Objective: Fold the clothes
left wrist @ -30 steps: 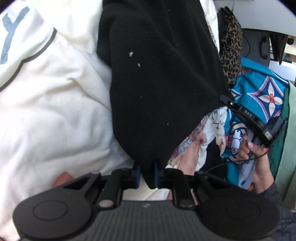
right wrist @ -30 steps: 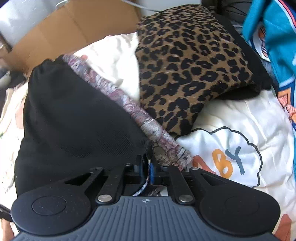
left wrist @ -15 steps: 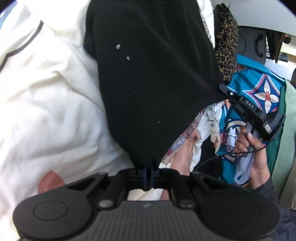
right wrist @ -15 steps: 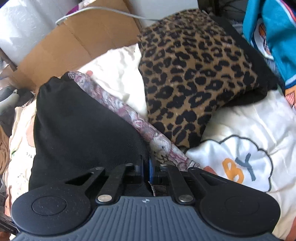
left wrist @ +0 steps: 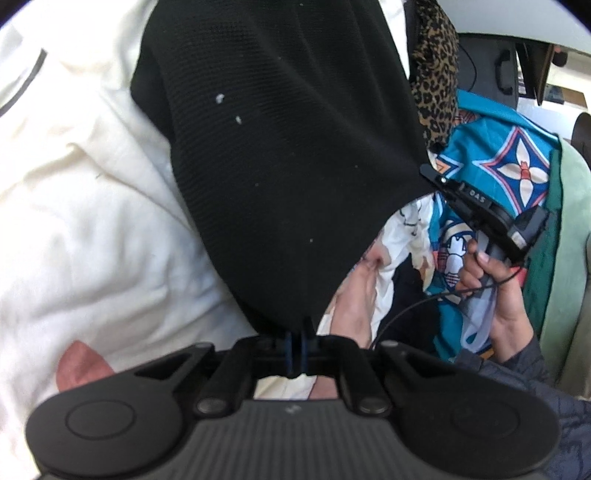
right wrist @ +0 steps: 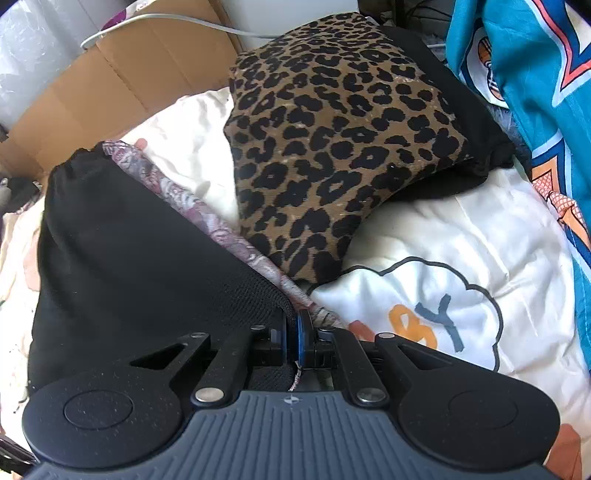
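I see the black knit garment (left wrist: 288, 166) stretched between my two tools, hanging over a cream quilt (left wrist: 85, 206). Its fabric shows a fine ribbed weave with a few white lint specks. At one corner, the left gripper (left wrist: 295, 349) has its blue-padded fingers pressed together on the cloth's lower point, so it is clamped on the garment. From the right wrist view, the same black garment (right wrist: 140, 266) spreads out to the left, and the right gripper (right wrist: 291, 339) pinches its edge between nearly closed pads, together with a strip of mauve paisley fabric (right wrist: 207, 218) that runs along the garment's border.

In the left wrist view I can see the right tool from outside, a black handle (left wrist: 487, 218) gripped by a hand (left wrist: 495, 288) with a dark patterned sleeve below it.

Just beyond the garment lies a leopard-print piece (right wrist: 332, 140), resting on the quilt and partly over something black. The quilt carries a cloud outline with orange and blue letters (right wrist: 424, 325). To the right hangs a turquoise printed cloth (right wrist: 535, 74) with orange and white motifs. Behind everything, a flattened cardboard box (right wrist: 122, 81) leans at the back with a grey cable (right wrist: 166, 22) across it.
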{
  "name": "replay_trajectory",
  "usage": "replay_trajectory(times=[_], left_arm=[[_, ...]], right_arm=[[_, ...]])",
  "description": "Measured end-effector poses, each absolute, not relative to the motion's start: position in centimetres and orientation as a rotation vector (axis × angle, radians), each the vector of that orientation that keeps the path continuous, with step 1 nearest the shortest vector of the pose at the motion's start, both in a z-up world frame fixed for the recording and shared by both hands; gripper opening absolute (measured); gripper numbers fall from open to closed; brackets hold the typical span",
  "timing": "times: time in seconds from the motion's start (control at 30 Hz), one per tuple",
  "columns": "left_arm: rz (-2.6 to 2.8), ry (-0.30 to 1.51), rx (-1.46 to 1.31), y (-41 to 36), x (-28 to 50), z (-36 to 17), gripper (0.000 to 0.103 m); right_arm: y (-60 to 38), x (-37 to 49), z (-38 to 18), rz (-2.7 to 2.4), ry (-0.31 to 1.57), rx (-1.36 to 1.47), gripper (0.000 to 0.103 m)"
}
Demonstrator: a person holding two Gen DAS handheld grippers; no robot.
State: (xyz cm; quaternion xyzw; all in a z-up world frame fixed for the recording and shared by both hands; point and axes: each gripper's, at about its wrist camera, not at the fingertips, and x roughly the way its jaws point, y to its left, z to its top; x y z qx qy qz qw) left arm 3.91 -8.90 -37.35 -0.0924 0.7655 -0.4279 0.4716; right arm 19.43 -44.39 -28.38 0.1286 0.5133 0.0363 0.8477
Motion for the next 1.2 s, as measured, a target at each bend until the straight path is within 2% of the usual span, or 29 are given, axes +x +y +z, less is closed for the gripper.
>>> replay_trajectory(times=[0.2, 0.37, 0.57, 0.63, 0.67, 0.7, 0.73, 1.2], left_arm=[[-1.005, 1.851, -0.219, -9.1, 3.9, -37.9, 0.036], [-0.982, 1.848, -0.264, -8.9, 3.8, -38.7, 0.036], [-1.011, 1.847, -0.257, -9.0, 3.6, -38.9, 0.036], [-1.037, 1.843, -0.235, -9.4, 3.2, -38.9, 0.034], [-1.052, 1.842, -0.226, -9.5, 3.0, -38.9, 0.025], [-1.066, 1.844, -0.220, -9.6, 2.8, -38.9, 0.008], [-1.076, 1.848, -0.211, -9.8, 2.7, -39.0, 0.004], [-1.160, 1.827, -0.153, -10.3, 1.7, -38.4, 0.004]], right_arm=[[-45.1, 19.9, -29.5, 0.071, 1.099, 0.316, 0.005], [-45.6, 19.2, -30.0, 0.046, 1.105, 0.319, 0.011], [-45.3, 18.7, -30.0, 0.066, 1.093, 0.265, 0.011], [-45.1, 18.8, -29.9, 0.079, 1.089, 0.233, 0.011], [-45.0, 18.8, -29.9, 0.086, 1.087, 0.216, 0.010], [-44.9, 18.9, -29.8, 0.090, 1.086, 0.195, 0.008], [-44.7, 18.9, -29.7, 0.091, 1.085, 0.173, 0.007], [-43.8, 20.1, -29.1, 0.079, 1.114, 0.041, 0.004]])
